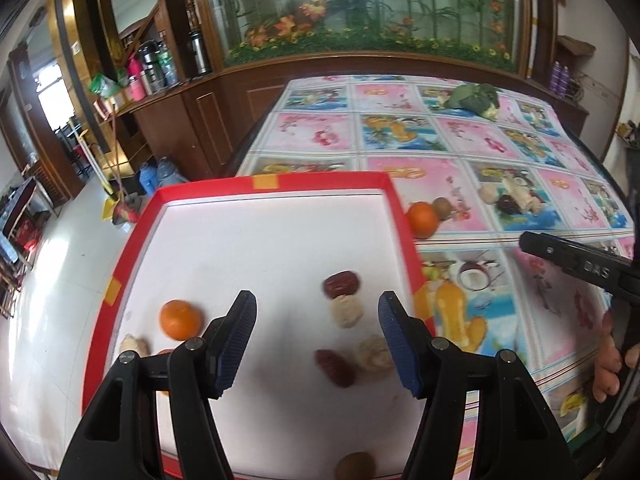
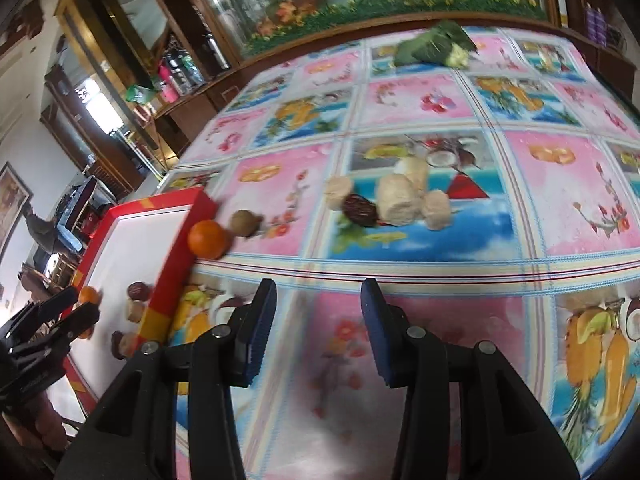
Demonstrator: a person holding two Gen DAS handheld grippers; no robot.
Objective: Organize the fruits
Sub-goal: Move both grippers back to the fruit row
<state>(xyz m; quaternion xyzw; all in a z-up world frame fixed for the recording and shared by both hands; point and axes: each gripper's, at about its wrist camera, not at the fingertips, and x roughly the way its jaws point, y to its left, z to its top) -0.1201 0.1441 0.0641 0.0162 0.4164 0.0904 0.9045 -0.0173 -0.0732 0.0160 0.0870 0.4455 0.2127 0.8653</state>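
Note:
A red-rimmed white tray [image 1: 320, 182] holds an orange [image 1: 180, 319], two red dates [image 1: 341, 283], pale lumpy fruits [image 1: 346, 311] and a brown fruit [image 1: 355, 466]. My left gripper [image 1: 318, 338] hovers open over the tray, empty. Outside the tray's right rim lie another orange [image 2: 208, 239] and a brown kiwi-like fruit [image 2: 245, 222]. Farther right sits a cluster of pale pieces [image 2: 398, 199] with a dark date [image 2: 360, 210]. My right gripper [image 2: 318, 330] is open above the tablecloth, empty, well short of that cluster.
The table carries a pink and blue fruit-print cloth [image 2: 420, 100]. A broccoli head [image 1: 474, 100] lies at the far edge. A wooden cabinet with a planted glass case [image 1: 360, 20] stands behind. The tray overhangs the table's left edge above white floor [image 1: 52, 280].

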